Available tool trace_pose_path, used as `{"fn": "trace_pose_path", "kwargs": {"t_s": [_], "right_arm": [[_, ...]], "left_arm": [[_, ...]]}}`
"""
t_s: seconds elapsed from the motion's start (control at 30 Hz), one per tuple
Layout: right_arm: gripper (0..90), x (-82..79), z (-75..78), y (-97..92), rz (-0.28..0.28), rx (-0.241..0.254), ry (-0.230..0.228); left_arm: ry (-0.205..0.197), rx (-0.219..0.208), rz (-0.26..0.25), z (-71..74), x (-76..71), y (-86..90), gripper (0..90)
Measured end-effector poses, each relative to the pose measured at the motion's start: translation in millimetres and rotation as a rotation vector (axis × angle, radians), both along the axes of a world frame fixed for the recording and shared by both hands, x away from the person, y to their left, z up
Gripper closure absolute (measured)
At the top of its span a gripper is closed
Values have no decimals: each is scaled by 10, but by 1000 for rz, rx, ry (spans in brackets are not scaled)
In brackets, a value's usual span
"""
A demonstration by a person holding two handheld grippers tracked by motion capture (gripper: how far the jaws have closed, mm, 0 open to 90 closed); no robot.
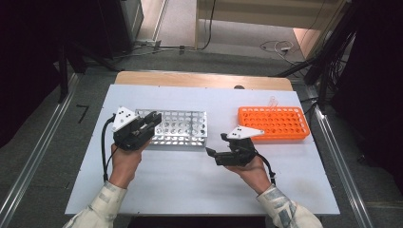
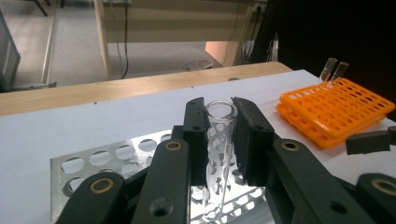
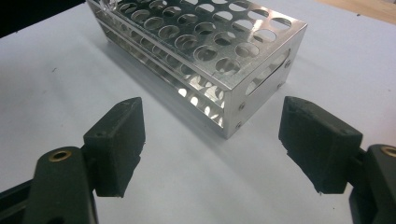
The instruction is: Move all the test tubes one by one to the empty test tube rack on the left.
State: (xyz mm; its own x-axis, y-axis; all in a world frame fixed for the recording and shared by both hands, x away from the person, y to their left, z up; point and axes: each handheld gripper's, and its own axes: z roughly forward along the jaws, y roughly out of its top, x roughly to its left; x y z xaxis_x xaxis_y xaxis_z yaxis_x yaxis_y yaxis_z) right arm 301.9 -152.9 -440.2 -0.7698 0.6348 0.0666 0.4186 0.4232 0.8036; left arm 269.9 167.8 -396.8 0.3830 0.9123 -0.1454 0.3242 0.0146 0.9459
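Observation:
My left gripper [image 1: 152, 118] is shut on a clear glass test tube [image 2: 219, 135], held upright between its jaws above the left end of a silver metal rack [image 1: 183, 126]. The tube's lower end hangs over the rack's holes [image 2: 93, 158]. My right gripper [image 1: 215, 145] stands open with nothing between its jaws [image 3: 212, 149], low over the white table and pointing at the near corner of the metal rack [image 3: 205, 46]. An orange rack [image 1: 273, 122] sits to the right, with two tubes [image 2: 334, 70] standing in its far corner.
The white table top [image 1: 190, 185] ends in a wooden strip [image 1: 204, 80] at the far side. Beyond it lie floor, cables and dark stands. Metal rails run along both sides of the table.

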Motion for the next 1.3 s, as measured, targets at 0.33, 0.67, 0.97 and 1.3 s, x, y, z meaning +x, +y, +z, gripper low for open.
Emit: {"fn": "trace_pose_path", "kwargs": {"t_s": [0.33,0.67,0.97,1.3], "right_arm": [[213,4,-6,2,1,-2,0],[215,2,-3,-2,-3,2,2],[216,0,-2,-3,-1,3,1],[217,-3,-1,-2,2,2,1]], "left_arm": [[-12,42,66,-39,56,93,755],[-12,79,110,-105,75,127,754],[-20,102,129,-212,70,118,754],[-17,133,133,-346,64,58,752]]}}
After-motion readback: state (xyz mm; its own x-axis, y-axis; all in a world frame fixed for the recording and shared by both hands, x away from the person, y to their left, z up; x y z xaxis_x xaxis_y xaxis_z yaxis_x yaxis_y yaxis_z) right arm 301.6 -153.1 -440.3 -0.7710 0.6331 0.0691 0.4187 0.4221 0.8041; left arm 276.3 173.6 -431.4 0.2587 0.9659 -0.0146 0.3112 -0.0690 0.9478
